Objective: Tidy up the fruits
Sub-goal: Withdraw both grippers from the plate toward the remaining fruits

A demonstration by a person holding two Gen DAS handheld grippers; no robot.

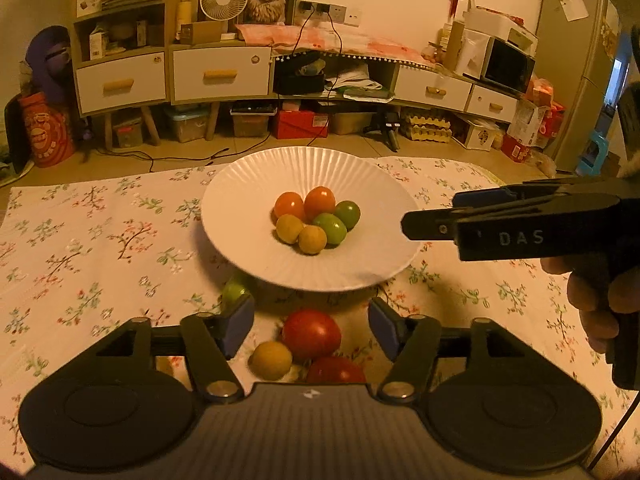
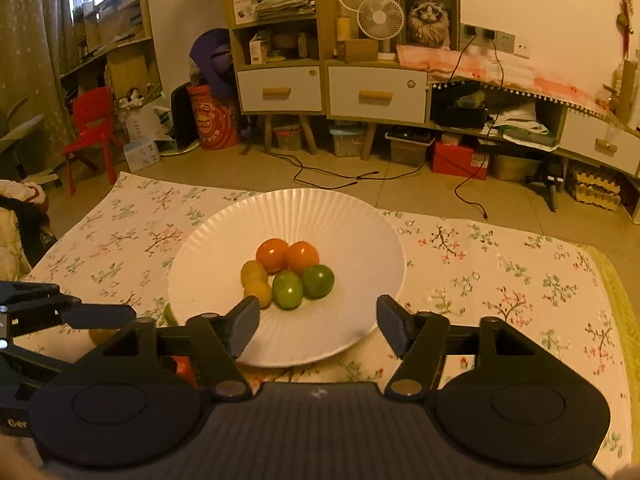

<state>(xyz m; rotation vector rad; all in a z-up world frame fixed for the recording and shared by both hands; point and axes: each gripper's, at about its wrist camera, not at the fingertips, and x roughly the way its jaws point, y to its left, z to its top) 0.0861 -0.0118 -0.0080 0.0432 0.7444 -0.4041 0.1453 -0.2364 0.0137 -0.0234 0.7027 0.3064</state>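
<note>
A white ribbed plate (image 1: 248,236) (image 2: 360,248) on the floral cloth holds several small fruits: two orange (image 1: 320,200) (image 2: 272,254), two yellow (image 1: 312,239) (image 2: 253,272), two green (image 1: 330,227) (image 2: 287,289). In front of the plate lie a large red fruit (image 1: 311,333), a second red one (image 1: 335,370), a yellow one (image 1: 270,360) and a green one (image 1: 234,290). My left gripper (image 1: 311,322) is open and empty above these loose fruits. My right gripper (image 2: 318,326) is open and empty over the plate's near rim; it shows side-on in the left wrist view (image 1: 436,220).
The floral cloth (image 1: 80,248) covers a low surface. Beyond it are tiled floor, loose cables (image 2: 328,172), storage boxes and a drawer cabinet (image 1: 220,74). A red child's chair (image 2: 90,128) stands at the far left.
</note>
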